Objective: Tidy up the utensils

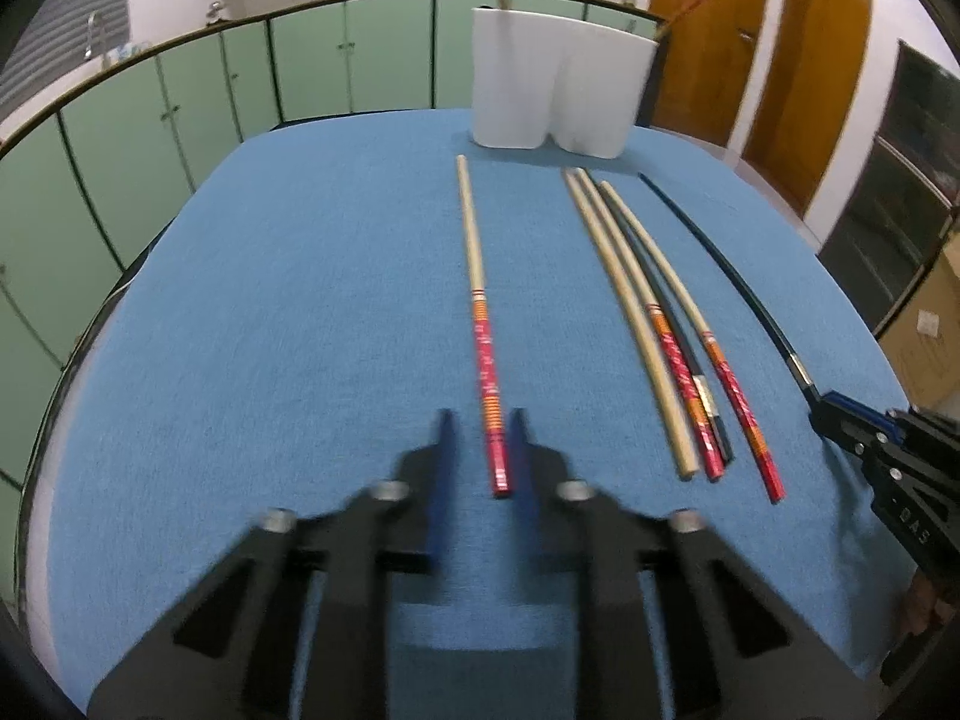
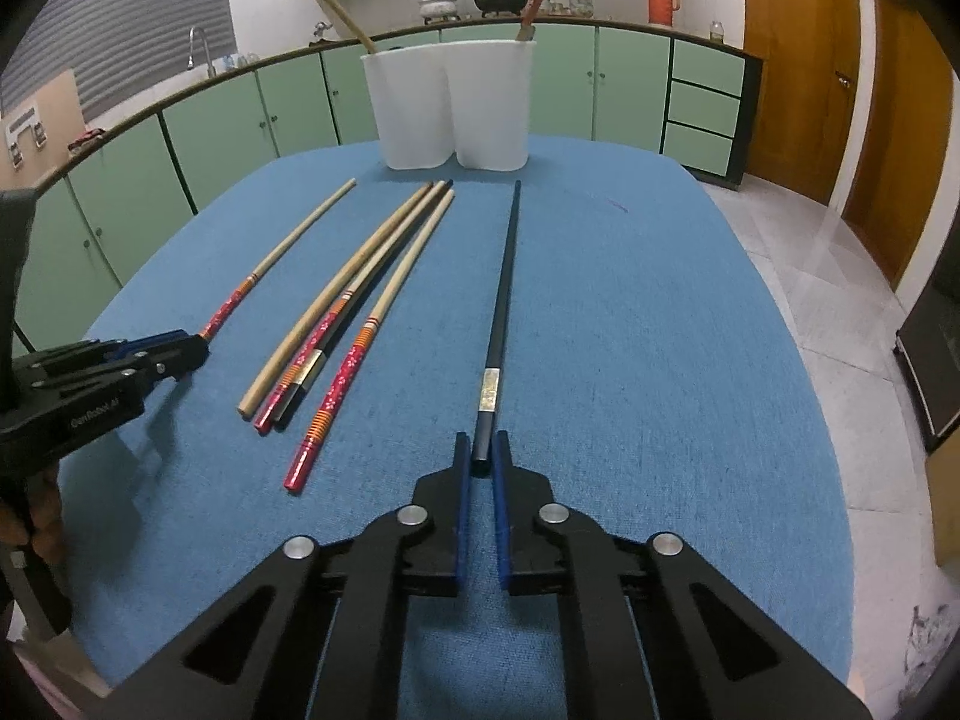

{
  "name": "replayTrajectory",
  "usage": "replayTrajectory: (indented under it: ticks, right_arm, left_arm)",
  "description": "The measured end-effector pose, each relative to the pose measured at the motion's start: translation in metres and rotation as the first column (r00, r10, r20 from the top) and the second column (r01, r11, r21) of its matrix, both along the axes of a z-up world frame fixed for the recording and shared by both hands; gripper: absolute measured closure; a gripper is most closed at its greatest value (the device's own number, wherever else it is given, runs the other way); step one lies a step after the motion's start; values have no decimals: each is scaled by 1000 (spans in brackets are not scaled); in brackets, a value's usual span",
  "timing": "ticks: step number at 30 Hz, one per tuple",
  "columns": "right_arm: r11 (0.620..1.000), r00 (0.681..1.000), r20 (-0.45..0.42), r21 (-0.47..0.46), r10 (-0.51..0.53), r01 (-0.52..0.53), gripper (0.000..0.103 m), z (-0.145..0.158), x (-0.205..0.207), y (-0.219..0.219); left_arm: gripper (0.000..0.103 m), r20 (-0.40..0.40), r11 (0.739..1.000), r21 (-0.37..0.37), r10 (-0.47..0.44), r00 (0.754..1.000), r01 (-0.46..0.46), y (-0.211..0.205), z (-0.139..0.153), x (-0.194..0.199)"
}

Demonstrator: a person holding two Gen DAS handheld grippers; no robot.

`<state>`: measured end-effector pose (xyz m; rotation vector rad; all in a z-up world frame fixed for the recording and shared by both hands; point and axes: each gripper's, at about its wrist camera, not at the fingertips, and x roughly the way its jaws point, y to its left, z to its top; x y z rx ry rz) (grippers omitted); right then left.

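Observation:
Several chopsticks lie on the blue table. My left gripper is open, its fingers on either side of the red end of a lone red-handled chopstick, which also shows in the right wrist view. My right gripper is shut on the thick end of a black chopstick, which still lies along the table; it also shows in the left wrist view. A bundle of chopsticks lies between them. A white two-part holder stands at the far edge with a chopstick in each part.
Green kitchen cabinets and a counter with pots run behind the table. Wooden doors stand at the right. The table's right edge drops to a tiled floor.

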<state>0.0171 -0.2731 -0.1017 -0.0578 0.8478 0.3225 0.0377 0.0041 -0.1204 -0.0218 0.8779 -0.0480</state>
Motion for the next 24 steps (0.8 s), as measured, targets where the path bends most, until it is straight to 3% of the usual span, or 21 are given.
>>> replayTrajectory:
  ticks: [8, 16, 24]
  right_arm:
    - [999, 999, 34, 35, 0, -1, 96, 17, -1, -9]
    - [997, 988, 157, 71, -2, -9, 96, 71, -5, -20]
    - [990, 959, 282, 134, -2, -37, 97, 141, 14, -34]
  left_arm:
    - [98, -1, 999, -36, 4, 1000, -4, 4, 13, -2]
    - [98, 165, 1000, -18, -9, 986, 12, 4, 85, -13]
    - [98, 322, 999, -46, -11, 947, 27, 5, 151, 1]
